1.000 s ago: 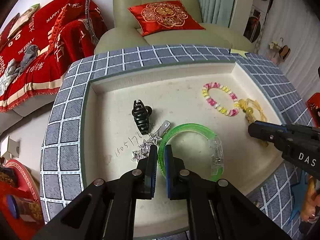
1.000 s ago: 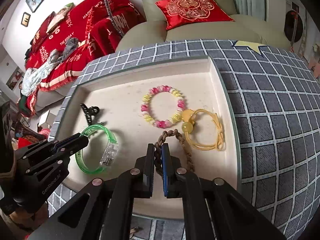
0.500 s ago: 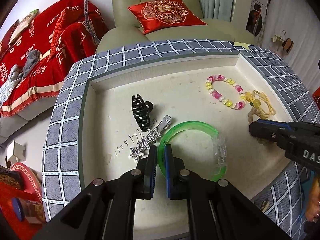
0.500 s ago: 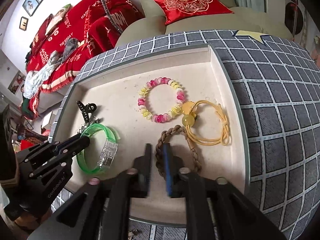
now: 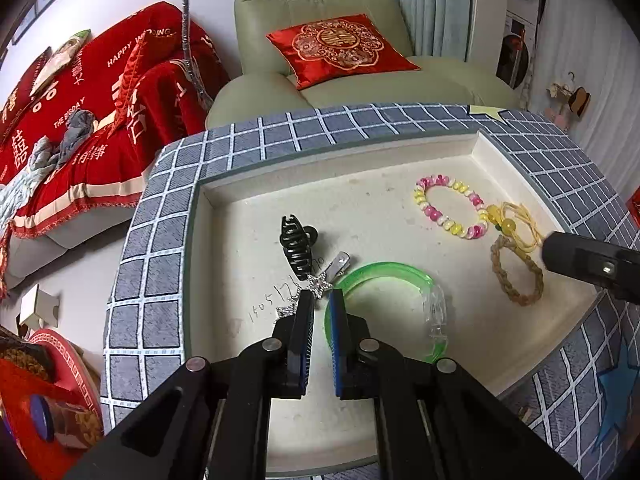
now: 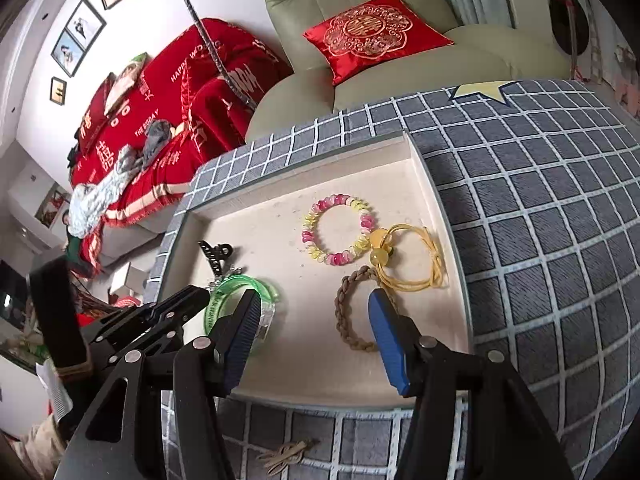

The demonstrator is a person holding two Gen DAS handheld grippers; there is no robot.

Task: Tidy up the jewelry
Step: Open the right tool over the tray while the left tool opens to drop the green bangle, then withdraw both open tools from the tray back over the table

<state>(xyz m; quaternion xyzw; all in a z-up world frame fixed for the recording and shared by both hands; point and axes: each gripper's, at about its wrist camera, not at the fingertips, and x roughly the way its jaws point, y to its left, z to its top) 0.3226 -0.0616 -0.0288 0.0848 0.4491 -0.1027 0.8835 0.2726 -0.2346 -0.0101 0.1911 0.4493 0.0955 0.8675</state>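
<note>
A cream tray [image 5: 340, 160] holds the jewelry. My left gripper [image 5: 320, 300] is shut low over the tray floor. Its tips are beside the near-left rim of a green bangle [image 5: 384, 270], with bare tray showing between the pads. A silver star clip [image 5: 318, 284] and a black claw clip [image 5: 296, 244] lie just beyond. My right gripper [image 6: 314, 308] is opening. A brown braided band [image 6: 342, 312] lies flat between its spread jaws, and the pads do not press on it. Farther back lie a pink-and-yellow bead bracelet [image 6: 336, 258] and a yellow cord tie [image 6: 420, 280].
A grey checked cloth [image 6: 540, 240] covers the table around the tray [image 6: 300, 176]. A small brown tie [image 6: 284, 454] lies on the cloth at the front. Behind stand a green armchair with a red cushion [image 5: 340, 48] and a red-covered sofa [image 5: 100, 120].
My right jaws, shut on the braided band a second ago, have spread apart and lifted back a little; the band stays on the tray. My left gripper has barely moved.
</note>
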